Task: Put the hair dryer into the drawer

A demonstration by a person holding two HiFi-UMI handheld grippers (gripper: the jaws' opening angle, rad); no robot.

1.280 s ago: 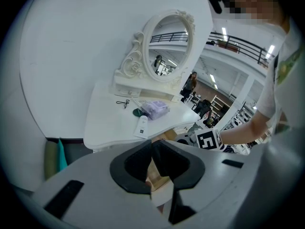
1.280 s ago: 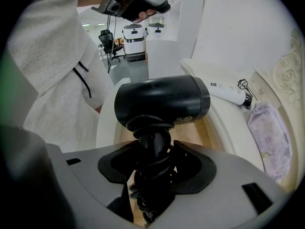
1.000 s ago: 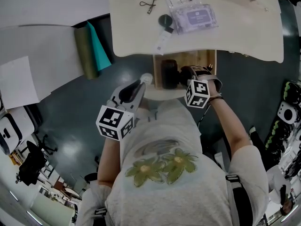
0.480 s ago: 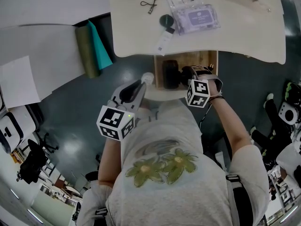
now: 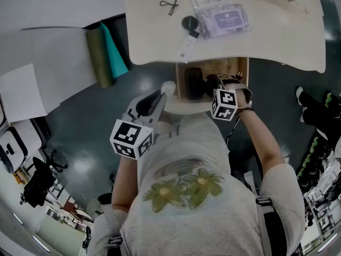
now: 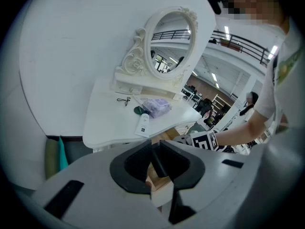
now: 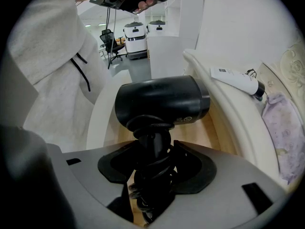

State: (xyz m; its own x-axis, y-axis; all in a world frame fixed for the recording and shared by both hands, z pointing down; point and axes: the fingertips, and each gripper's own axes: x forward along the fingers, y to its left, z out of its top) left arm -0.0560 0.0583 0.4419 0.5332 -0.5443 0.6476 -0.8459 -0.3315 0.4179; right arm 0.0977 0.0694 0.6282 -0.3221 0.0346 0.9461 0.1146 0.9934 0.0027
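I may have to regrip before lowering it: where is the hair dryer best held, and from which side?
Take the hair dryer by its handle, from the free end, as the right gripper holds it. The handle is narrow, cord wound round it, and sticks out from the barrel, which looks too wide for the jaws.

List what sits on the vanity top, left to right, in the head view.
eyelash curler → white tube → purple pouch
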